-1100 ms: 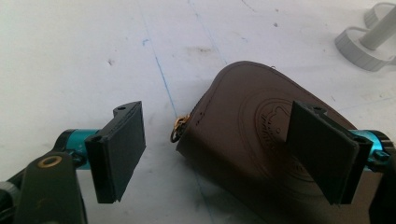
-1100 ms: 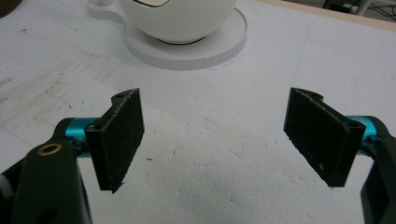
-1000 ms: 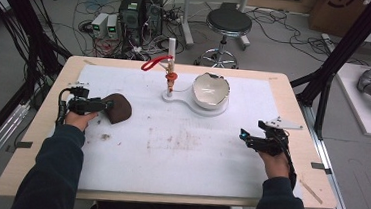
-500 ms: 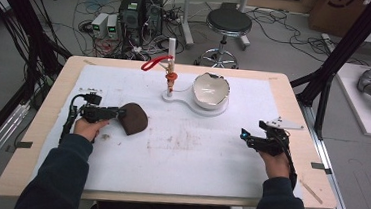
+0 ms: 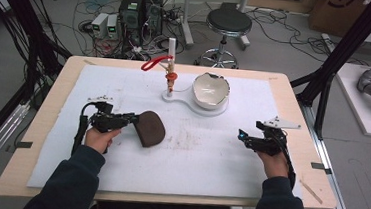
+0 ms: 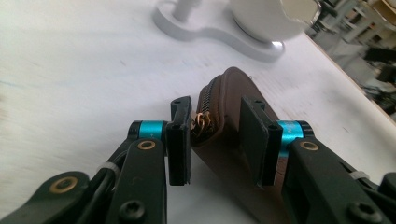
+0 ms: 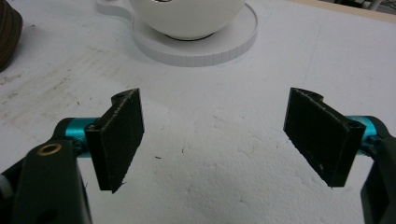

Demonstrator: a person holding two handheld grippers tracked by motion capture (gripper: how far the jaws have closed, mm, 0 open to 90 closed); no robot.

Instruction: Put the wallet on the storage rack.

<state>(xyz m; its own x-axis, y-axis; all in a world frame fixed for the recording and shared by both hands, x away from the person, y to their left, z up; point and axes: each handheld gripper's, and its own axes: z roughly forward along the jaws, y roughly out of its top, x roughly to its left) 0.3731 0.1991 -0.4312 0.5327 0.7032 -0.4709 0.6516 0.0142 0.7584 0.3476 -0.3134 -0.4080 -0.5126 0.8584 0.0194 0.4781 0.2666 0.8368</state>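
Note:
A brown zipped pouch lies on the white mat, left of centre. My left gripper reaches it from the left. Its jaws have just been closing, and the pouch's near end sits between them with both pads against its sides, the zip pull by the left pad. My right gripper rests on the mat at the right, wide open with nothing between its pads. The pouch's edge shows at the far left of the right gripper view.
A white bowl sits on a white keyhole-shaped base at the back centre, with an upright post and a red loop beside it. The mat covers most of the wooden table.
My left hand has slid to the right across the mat and the pouch has moved with it, ending nearer the centre. The right hand has not moved.

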